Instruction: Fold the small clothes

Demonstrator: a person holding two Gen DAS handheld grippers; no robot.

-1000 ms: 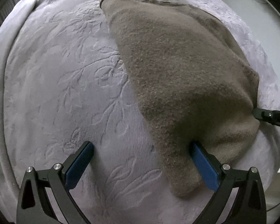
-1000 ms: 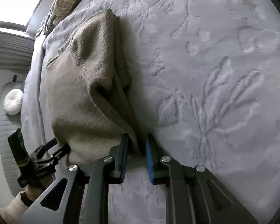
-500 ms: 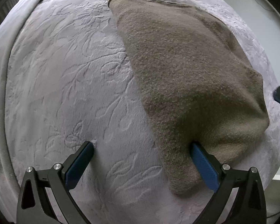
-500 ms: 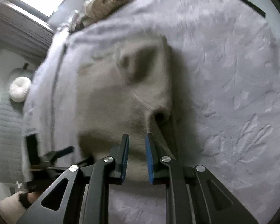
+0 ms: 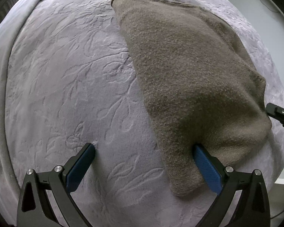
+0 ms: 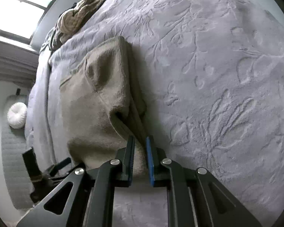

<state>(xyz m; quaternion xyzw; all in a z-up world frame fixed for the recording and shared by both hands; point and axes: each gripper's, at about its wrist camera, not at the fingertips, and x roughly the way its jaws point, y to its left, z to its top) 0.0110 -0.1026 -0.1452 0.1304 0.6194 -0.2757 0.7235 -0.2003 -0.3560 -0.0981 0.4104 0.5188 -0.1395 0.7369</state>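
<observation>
Lavender embossed blanket [image 5: 70, 87] covers the bed, leaf and vine pattern pressed into the pile, fills most of both views. Brown fuzzy garment [image 5: 189, 79] lies on the blanket, folded over itself in layers, stretched from the far upper middle of the left wrist view down to the near right; in the right wrist view it sits left of centre with stacked edges showing along its right side. Near corner of the garment drapes over the right finger of the left gripper [image 5: 143, 151], tongs spread wide apart, left finger resting bare on the blanket, nothing pinched between them. Right gripper [image 6: 140, 141] has its tongs nearly together, garment's layered edge running into the narrow gap at the tips; looks clamped on the fabric. Right gripper's black tip also visible at the right edge of the left wrist view, touching the garment's side. Cream and dark bundle of other clothes [image 6: 75, 19] sits at the far end of the bed near a bright window [image 6: 26, 3]. Grey quilted surface beside the bed at left with a white round cushion [image 6: 17, 115] on it.
</observation>
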